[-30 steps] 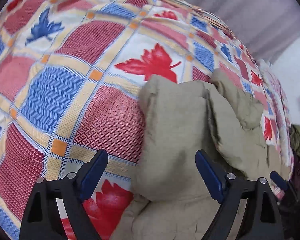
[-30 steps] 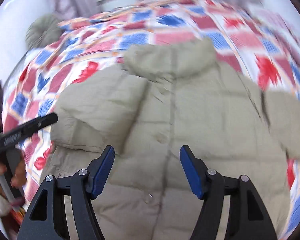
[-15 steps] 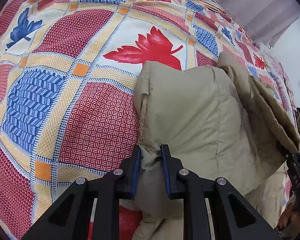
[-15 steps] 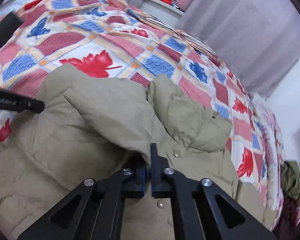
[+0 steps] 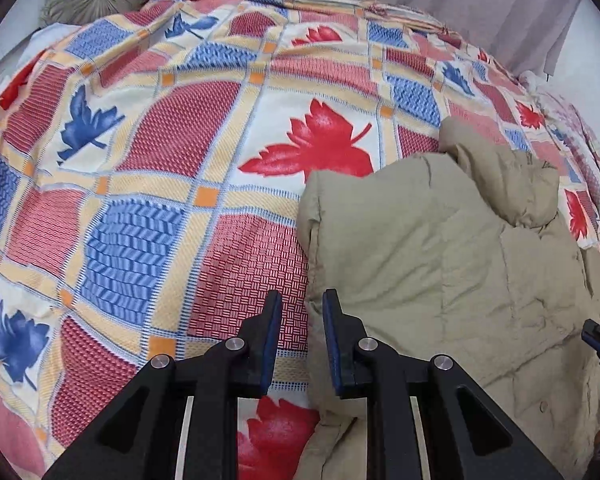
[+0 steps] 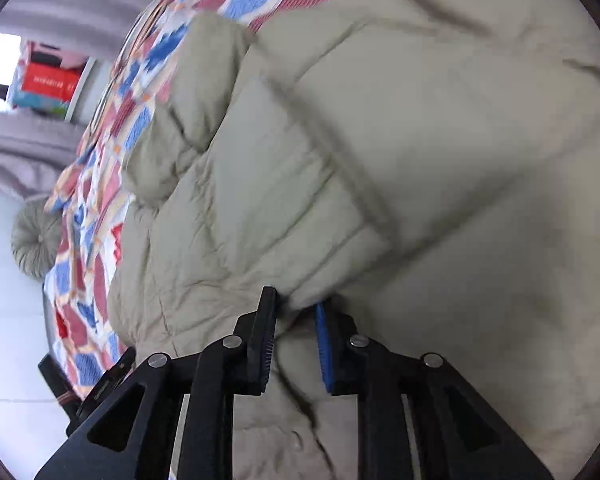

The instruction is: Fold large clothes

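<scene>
The jacket (image 5: 460, 272) lay on the bed (image 5: 172, 184), toward its right side, with one sleeve (image 5: 380, 240) already folded across the body. The left gripper (image 5: 302, 344) sat at the sleeve's left edge, fingers a little apart with only quilt showing between them, so it gripped nothing. Over on the right wrist view, blurred, the right gripper (image 6: 296, 340) had its fingers slightly apart with a bunch of jacket cloth pinched or resting between them; whether the hold was firm, I could not tell. This looked like the sleeve-fold step, barely past halfway. Next, the right should carry its fold across and lay it flat, while the left finds a fresh edge.
</scene>
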